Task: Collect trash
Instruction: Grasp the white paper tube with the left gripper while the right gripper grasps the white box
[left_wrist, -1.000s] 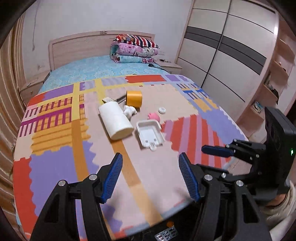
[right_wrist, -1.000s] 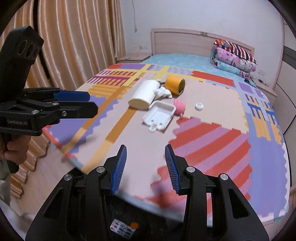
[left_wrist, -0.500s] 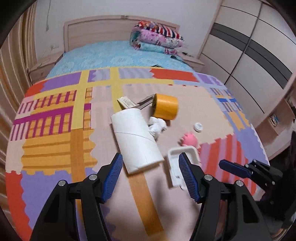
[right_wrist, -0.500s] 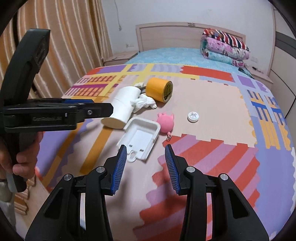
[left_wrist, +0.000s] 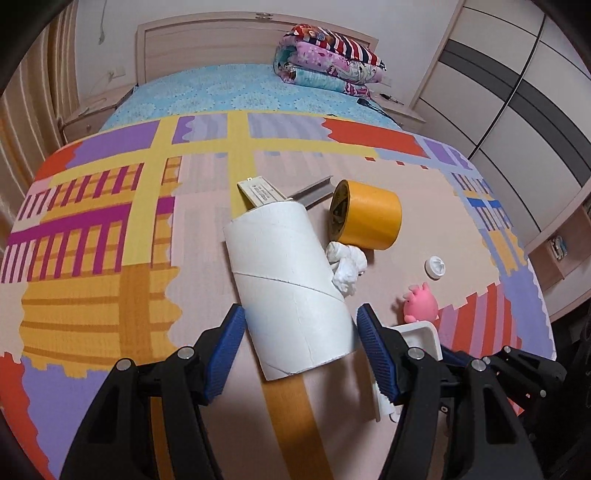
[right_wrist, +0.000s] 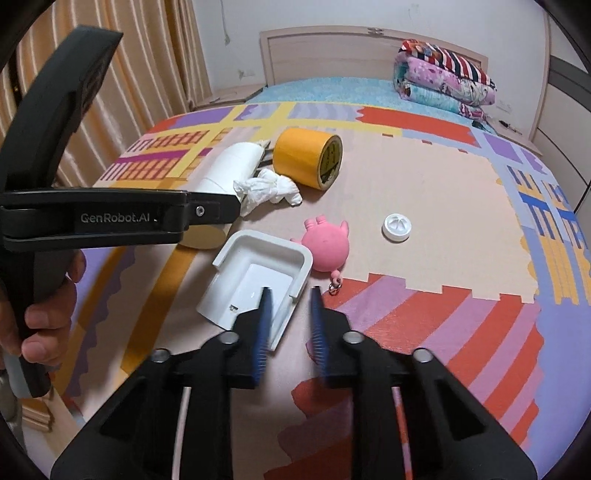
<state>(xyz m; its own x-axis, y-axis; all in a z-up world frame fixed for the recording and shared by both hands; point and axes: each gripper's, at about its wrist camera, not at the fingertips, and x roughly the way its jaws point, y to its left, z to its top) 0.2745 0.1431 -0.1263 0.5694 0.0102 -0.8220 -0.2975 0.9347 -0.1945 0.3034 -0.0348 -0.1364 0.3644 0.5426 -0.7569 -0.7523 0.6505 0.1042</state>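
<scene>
A white cardboard tube lies on the colourful foam mat. My left gripper is open, its blue fingers on either side of the tube's near end. A crumpled white tissue lies beside the tube, also in the right wrist view. A white plastic tray lies open side up; my right gripper is open, its left finger over the tray's near edge. The tube is partly hidden behind the left gripper body.
A yellow tape roll, a pink pig toy, a white cap and a small flat box also lie on the mat. Folded blankets sit by the headboard. Curtains hang left, wardrobe right.
Both grippers moved forward over the mat. The left one now straddles the tube's near end; the right one reached the white tray and its fingers stand closer together.
</scene>
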